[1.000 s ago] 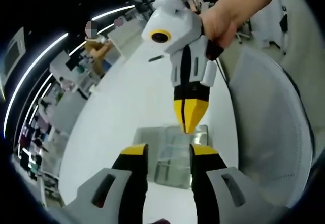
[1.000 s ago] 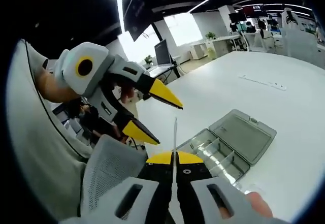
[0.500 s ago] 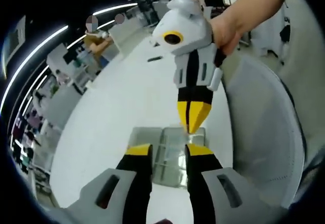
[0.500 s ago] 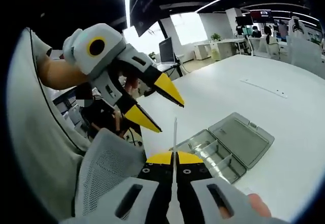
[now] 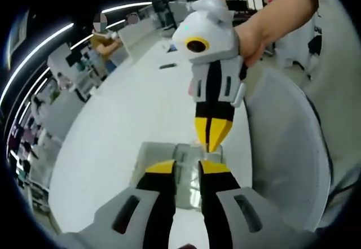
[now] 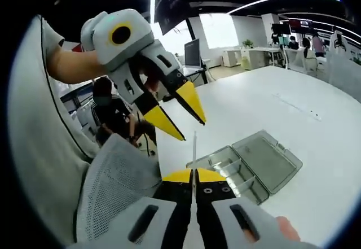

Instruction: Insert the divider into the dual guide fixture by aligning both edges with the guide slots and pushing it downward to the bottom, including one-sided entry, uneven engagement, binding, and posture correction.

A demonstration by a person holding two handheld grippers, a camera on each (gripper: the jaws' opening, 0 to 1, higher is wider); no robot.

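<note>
A thin clear divider (image 6: 194,147), seen edge-on, stands up from my right gripper (image 6: 193,174), which is shut on its lower end. Beyond it on the white table lies the clear guide fixture box (image 6: 237,170), slotted tray and open lid side by side. My left gripper (image 6: 192,130) hangs open just above the divider's top edge, its yellow tips on either side of it. In the left gripper view my left gripper (image 5: 187,167) stands open over the fixture box (image 5: 183,158), and the right gripper (image 5: 210,139) points down at it with its jaws together.
The white table (image 5: 124,119) stretches far behind the box. A grey mesh chair back (image 5: 282,147) stands close at the table edge, also seen as the mesh chair back (image 6: 113,187). A power strip (image 6: 296,106) lies on the far table. People sit at distant desks.
My left gripper's jaws have narrowed and it has shifted over the divider's top edge. Both hands have drifted slightly; the right gripper still holds the divider above the box.
</note>
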